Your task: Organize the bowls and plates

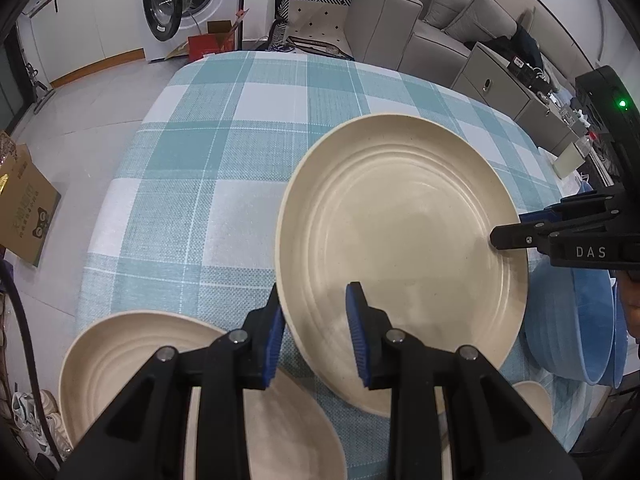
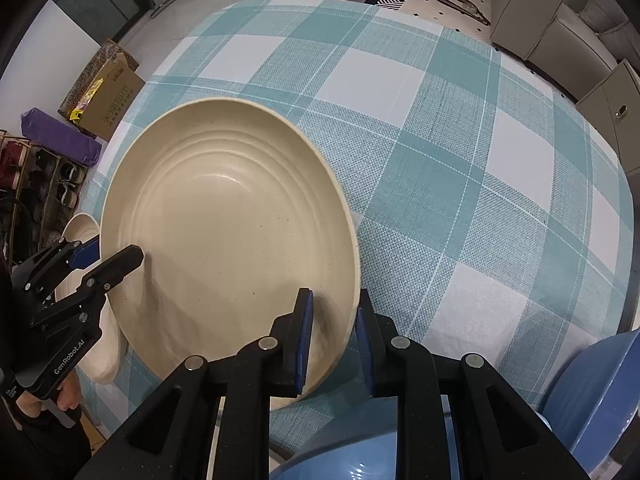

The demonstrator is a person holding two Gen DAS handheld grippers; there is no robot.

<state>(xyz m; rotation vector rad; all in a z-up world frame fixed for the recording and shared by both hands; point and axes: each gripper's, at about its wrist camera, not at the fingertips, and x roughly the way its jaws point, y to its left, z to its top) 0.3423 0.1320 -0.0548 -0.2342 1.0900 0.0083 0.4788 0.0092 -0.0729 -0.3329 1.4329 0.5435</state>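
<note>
A large cream plate (image 1: 400, 248) (image 2: 228, 240) lies over the checked tablecloth. My left gripper (image 1: 316, 336) is open, its fingers either side of the plate's near-left rim. My right gripper (image 2: 334, 344) is open, its fingers straddling the plate's opposite rim; it also shows in the left wrist view (image 1: 520, 232). The left gripper shows in the right wrist view (image 2: 108, 258). Neither visibly clamps the rim. A second cream plate (image 1: 132, 360) lies under my left gripper, and a cream dish (image 2: 96, 344) shows at the left edge of the table. Blue bowls (image 1: 576, 320) (image 2: 592, 400) sit by my right gripper.
The table with the teal checked cloth (image 1: 224, 160) (image 2: 460, 160) stretches ahead. A small cream bowl (image 1: 536, 400) sits near the blue bowls. A cardboard box (image 1: 24, 200), washing machine (image 1: 188, 0) and sofa (image 1: 420, 20) stand beyond the table.
</note>
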